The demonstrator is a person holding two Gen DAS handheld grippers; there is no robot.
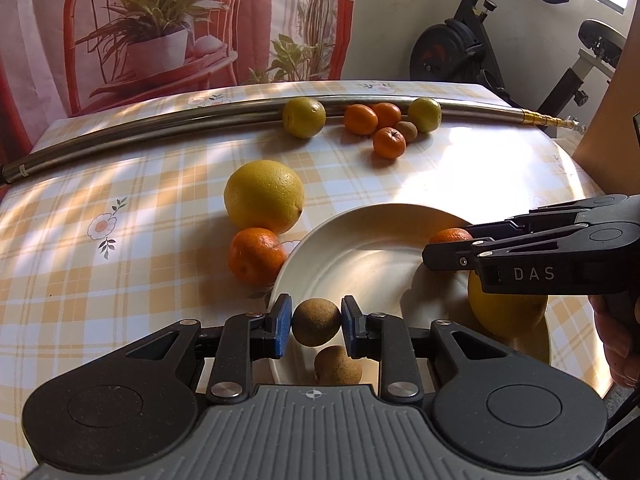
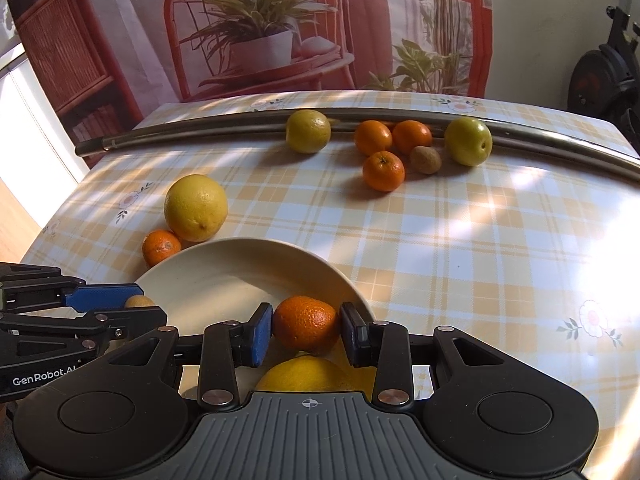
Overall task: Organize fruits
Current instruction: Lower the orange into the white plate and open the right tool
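A white plate (image 1: 360, 224) is set near the front edge of the counter (image 1: 120, 280), evidently as the collection point for the fruit; both grippers are held over it. The left gripper (image 1: 316, 322) is closed on a small brown round fruit (image 1: 316, 322), which is pinched between the blue pads just above the near rim of the plate; a second brown fruit (image 1: 338, 365) is already lying in the plate directly below, so like is probably being placed with like. The right gripper (image 2: 306, 330) is closed on a mandarin (image 2: 306, 328), held over the right-hand part of the plate and just above a large yellow citrus (image 2: 304, 374) that rests there; in the left wrist view the same gripper is seen from the side, with the mandarin partly hidden behind its jaws. Whether either fruit is touching the plate cannot be told. Outside the plate, a large lemon-coloured fruit (image 1: 264, 196) and a mandarin beside the plate (image 1: 256, 256) lie touching one another, the latter against the plate's left rim; further back, two yellow-green fruits (image 1: 304, 117), three small mandarins (image 1: 388, 142) and one more brown fruit (image 1: 407, 131) are gathered against a metal tube (image 1: 120, 130), which appears to stop them rolling off. The task is judged to be under way, with most fruit not yet collected; release should be made low, since round fruit rolls readily on the shallow plate.
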